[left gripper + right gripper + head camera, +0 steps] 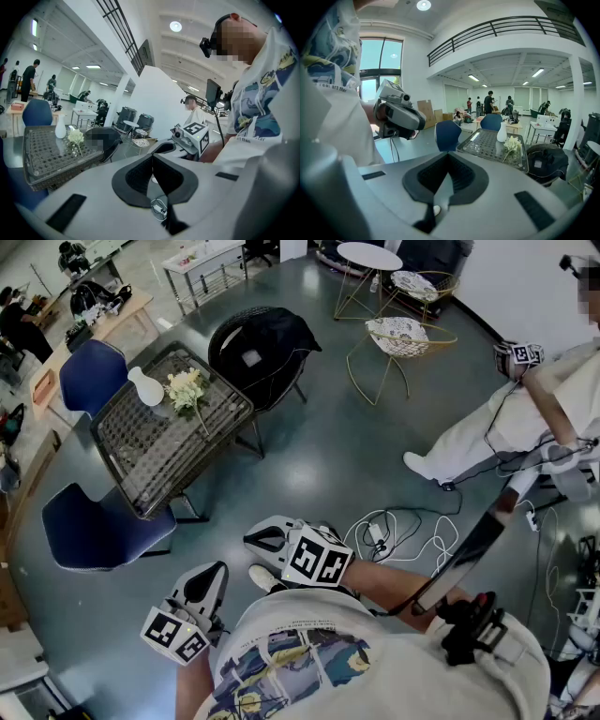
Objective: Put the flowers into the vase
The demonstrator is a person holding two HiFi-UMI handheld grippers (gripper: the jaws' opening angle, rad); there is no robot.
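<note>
A white vase (145, 387) stands on a dark mesh-topped table (150, 460) at the upper left of the head view. A bunch of pale flowers (186, 388) lies on the table just right of the vase. Both grippers are held near my body, far from the table. My left gripper (208, 570) and my right gripper (253, 538) each have their jaws closed, with nothing between them. The left gripper view shows the vase (60, 127) and flowers (75, 137) at a distance. In the right gripper view the vase (501, 132) and flowers (512, 143) are also far ahead.
Two blue chairs (94, 371) (94, 526) flank the table. A black chair with a dark jacket (261, 348) stands to its right. Gold wire chairs (398, 338) are farther back. White cables (394, 535) lie on the floor. Another person (525, 418) sits at right.
</note>
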